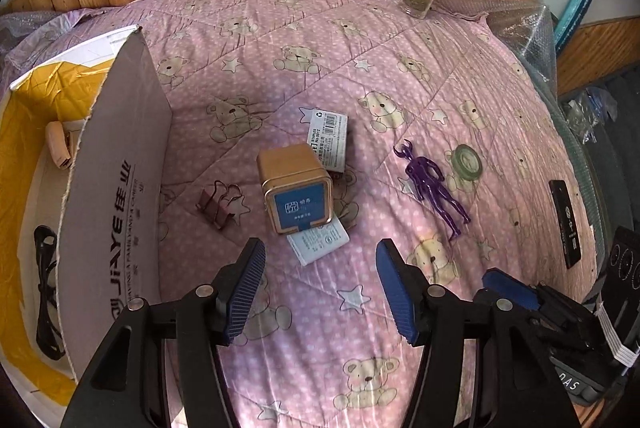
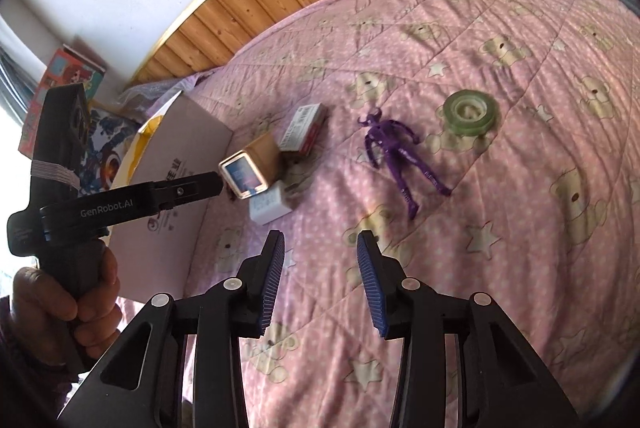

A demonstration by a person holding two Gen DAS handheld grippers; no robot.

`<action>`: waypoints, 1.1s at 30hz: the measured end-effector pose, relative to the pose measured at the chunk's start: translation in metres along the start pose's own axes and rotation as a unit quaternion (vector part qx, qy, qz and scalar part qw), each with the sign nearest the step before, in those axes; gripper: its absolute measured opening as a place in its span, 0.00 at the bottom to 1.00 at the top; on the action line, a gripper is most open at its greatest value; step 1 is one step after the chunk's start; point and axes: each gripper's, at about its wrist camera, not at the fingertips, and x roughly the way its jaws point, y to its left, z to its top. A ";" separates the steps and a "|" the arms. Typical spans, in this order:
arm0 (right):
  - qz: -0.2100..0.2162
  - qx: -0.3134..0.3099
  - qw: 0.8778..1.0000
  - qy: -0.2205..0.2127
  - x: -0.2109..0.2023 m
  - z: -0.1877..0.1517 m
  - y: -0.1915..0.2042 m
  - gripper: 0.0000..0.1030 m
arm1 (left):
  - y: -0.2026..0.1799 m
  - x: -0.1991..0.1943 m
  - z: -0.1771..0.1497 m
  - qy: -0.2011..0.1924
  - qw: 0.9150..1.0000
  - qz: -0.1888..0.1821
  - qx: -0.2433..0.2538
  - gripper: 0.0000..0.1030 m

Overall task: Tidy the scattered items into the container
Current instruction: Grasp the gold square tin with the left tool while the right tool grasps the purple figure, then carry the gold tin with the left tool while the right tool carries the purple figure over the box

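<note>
Cardboard box (image 1: 116, 164) w/ black cable (image 1: 46, 288), beige clip (image 1: 59, 145).

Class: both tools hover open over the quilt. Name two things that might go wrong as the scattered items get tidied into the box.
1. The gold tin rests partly on the white packet; lifting either may shift the other.
2. The cardboard box flap stands upright beside the binder clips, so the left tool may knock it.

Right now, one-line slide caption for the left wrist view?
Open left gripper hovers before the gold tin, binder clips and purple figure, cardboard box alongside.
</note>
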 end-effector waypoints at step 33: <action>-0.038 -0.009 0.999 0.014 0.075 0.058 -0.056 0.23 | 0.023 0.075 0.048 -0.020 0.999 0.008 -0.028 0.48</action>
